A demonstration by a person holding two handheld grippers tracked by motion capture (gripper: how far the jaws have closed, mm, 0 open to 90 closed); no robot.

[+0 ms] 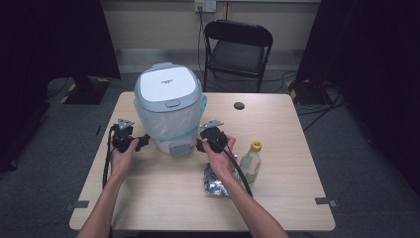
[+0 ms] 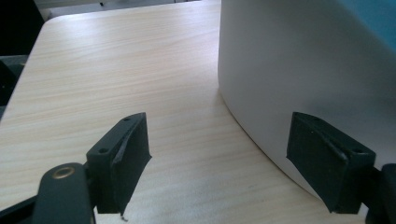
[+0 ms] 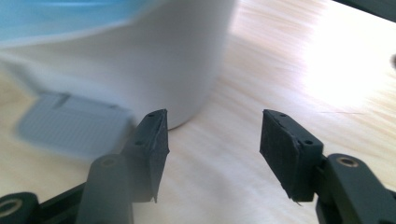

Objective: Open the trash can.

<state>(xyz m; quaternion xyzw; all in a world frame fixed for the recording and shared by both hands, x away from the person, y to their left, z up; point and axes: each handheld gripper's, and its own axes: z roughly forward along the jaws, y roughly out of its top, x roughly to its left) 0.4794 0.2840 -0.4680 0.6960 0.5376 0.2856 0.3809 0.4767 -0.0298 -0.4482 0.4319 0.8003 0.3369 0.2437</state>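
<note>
Where carpet spreads, pale wooden table (image 1: 277, 198)

There is 1 white bin (image 1: 168, 111) with a lid, standing on 1 wooden table (image 1: 277, 198). There is 1 bottle (image 1: 251, 161) with a yellow cap and 1 shiny silver bag (image 1: 215, 182). There are 2 grippers: the left gripper (image 1: 141, 141) and the right gripper (image 1: 200, 145). Behind the table stands 1 black chair (image 1: 237, 47).

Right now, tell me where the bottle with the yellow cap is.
In the high view the bottle stands on the table's right half, just right of the right gripper and beside the crumpled foil packet.
</note>
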